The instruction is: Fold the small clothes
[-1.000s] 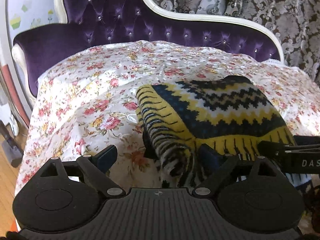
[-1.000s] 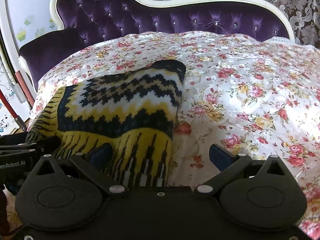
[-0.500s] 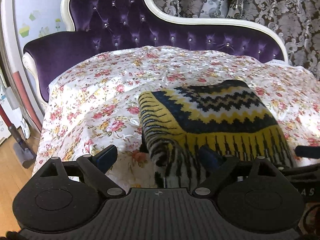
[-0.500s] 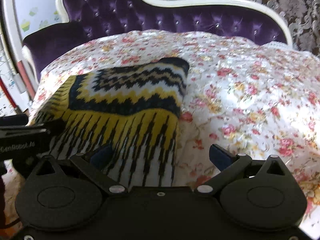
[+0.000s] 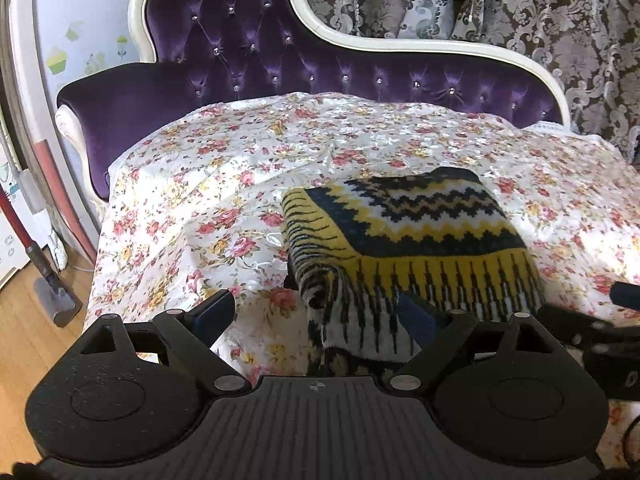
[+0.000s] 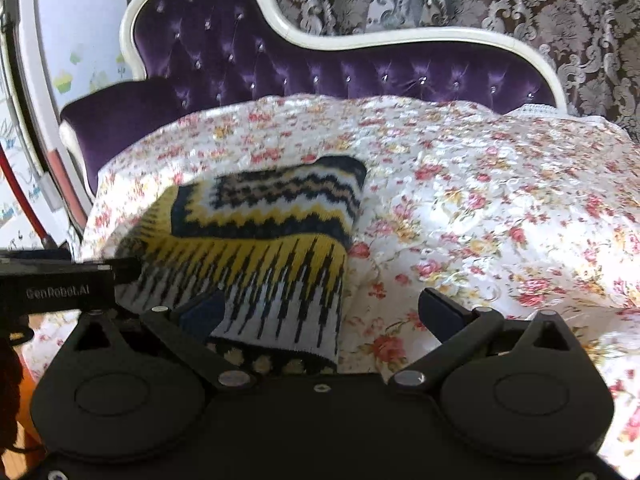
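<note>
Folded sweater [image 5: 404, 236] lies on bedspread [image 5: 192, 208] — headboard [image 5: 248, 48] behind.

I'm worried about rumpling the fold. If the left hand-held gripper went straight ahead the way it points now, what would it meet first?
Most likely the folded knit garment: its near left corner lies between the open fingers of the left hand-held gripper, on the floral bedspread. Depth is hard to judge.
</note>
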Demonstrator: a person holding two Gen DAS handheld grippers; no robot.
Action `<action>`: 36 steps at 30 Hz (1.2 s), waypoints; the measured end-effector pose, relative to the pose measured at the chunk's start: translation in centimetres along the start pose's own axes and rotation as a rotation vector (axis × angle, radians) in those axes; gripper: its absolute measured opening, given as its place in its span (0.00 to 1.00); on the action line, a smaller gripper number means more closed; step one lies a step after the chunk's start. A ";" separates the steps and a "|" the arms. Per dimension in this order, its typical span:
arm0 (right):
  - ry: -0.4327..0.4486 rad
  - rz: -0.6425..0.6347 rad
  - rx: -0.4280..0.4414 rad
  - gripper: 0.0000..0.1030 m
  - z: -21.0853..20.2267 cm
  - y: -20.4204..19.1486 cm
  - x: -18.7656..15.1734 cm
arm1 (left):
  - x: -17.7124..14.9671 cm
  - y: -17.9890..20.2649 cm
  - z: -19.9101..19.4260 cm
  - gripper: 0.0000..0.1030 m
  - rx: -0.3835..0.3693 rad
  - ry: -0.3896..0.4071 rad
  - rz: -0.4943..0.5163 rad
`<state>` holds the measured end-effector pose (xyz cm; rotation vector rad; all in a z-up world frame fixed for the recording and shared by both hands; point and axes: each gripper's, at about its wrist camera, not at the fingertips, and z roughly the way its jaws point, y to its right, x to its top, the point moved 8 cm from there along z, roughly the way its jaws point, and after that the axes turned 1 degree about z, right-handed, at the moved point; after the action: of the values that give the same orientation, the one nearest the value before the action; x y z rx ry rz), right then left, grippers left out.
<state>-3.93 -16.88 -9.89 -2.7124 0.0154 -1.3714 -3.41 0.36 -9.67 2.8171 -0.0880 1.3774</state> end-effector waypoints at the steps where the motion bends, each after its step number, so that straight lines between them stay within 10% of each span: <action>1: 0.003 0.007 -0.001 0.99 -0.3 0.1 0.2 | 0.0 0.1 -0.2 0.87 -0.001 -0.004 0.000; 36: -0.027 0.048 -0.032 1.00 -1.8 0.0 -0.2 | -1.2 0.2 -2.1 0.87 0.006 -0.056 0.000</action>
<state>-5.50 -17.05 -9.05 -2.7374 0.1007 -1.3326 -5.85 0.25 -9.35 2.8611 -0.0838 1.3007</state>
